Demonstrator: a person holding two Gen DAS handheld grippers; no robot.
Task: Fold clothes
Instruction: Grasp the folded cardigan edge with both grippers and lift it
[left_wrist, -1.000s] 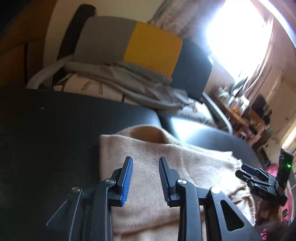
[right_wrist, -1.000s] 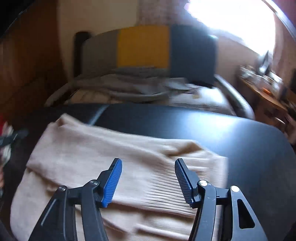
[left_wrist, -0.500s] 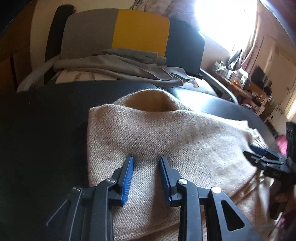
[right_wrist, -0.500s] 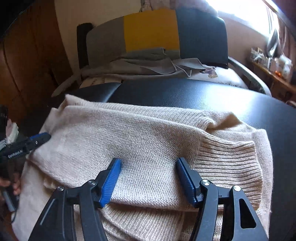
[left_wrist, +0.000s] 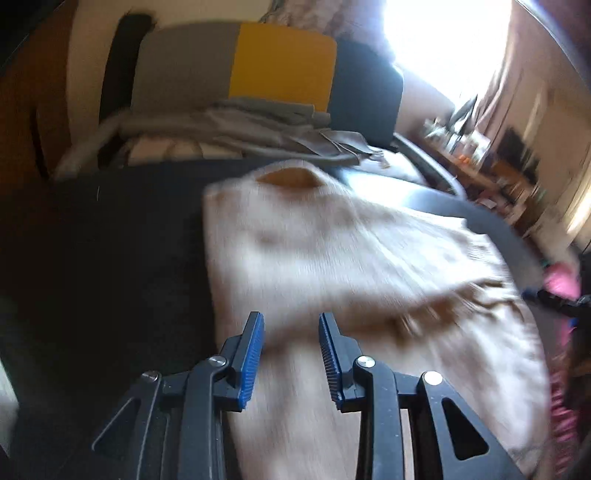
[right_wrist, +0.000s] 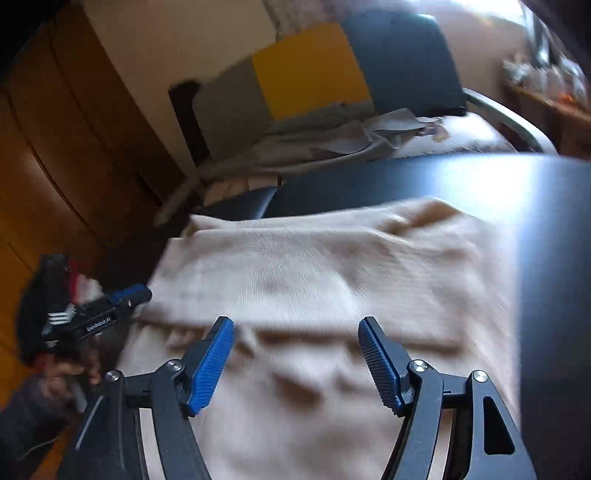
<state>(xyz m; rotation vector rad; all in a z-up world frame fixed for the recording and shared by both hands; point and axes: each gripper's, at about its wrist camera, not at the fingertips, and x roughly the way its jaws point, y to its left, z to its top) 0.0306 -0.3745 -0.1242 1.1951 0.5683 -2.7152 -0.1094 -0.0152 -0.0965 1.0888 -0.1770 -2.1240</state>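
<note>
Both grippers are empty right now. The left gripper (left_wrist: 291, 354) has its jaws parted a modest way, nothing between the blue ribbed pads (left_wrist: 252, 360), hanging over the near edge of the beige sweater (left_wrist: 332, 251). The right gripper (right_wrist: 295, 360) is spread a lot wider, also holding nothing, over the same knit. The sweater is soft fine-ribbed wool, folded over itself with a fold edge running across, neck opening (left_wrist: 288, 179) up at 12 o'clock in the left view. It lies on a smooth glossy black table (right_wrist: 546, 221). There's plenty of bare tabletop at 9 o'clock in the left view and 3 o'clock in the right. A chair (left_wrist: 280, 66) piled with grey cloth sits behind.
</note>
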